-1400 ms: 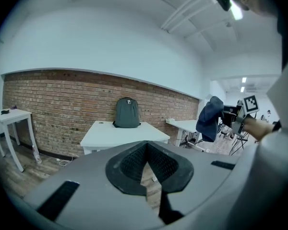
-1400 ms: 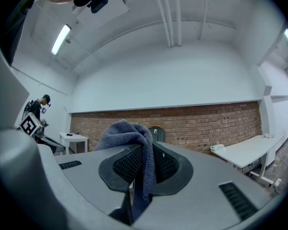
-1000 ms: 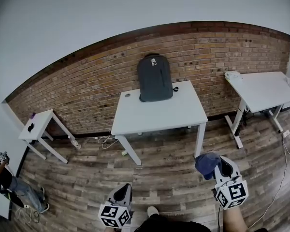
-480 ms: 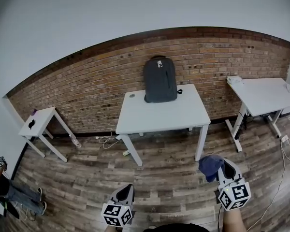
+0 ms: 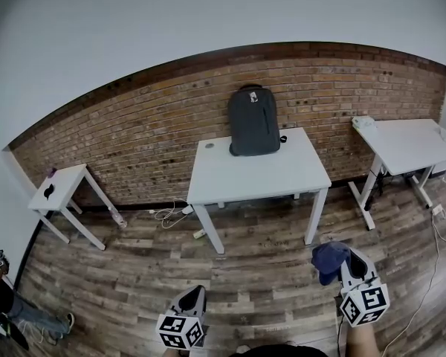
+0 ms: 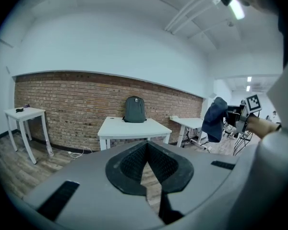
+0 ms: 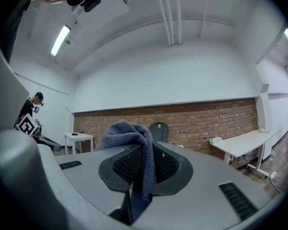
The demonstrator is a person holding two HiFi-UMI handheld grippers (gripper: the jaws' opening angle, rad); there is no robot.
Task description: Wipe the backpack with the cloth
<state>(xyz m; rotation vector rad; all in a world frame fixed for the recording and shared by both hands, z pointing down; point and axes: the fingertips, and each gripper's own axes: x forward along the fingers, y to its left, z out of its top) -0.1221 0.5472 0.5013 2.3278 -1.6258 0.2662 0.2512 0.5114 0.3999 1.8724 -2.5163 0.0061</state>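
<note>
A dark grey backpack (image 5: 254,121) stands upright at the back of a white table (image 5: 260,177), leaning on the brick wall. It appears far off in the left gripper view (image 6: 134,110), and half hidden behind the cloth in the right gripper view (image 7: 160,129). My right gripper (image 5: 348,257) hangs low over the wooden floor, well in front of the table, shut on a blue-grey cloth (image 5: 327,260) that bunches above the jaws (image 7: 127,137). My left gripper (image 5: 195,293) is also low and near me, shut with nothing in it (image 6: 147,143).
A second white table (image 5: 409,140) stands at the right with a small white object on its corner. A small side table (image 5: 56,188) is at the left. Cables (image 5: 167,214) lie on the floor by the wall. A person (image 5: 0,292) is at the lower left edge.
The table and backpack have shifted slightly right and lower in the head view. Both grippers sit a bit lower in the view; the right one still holds the cloth.
</note>
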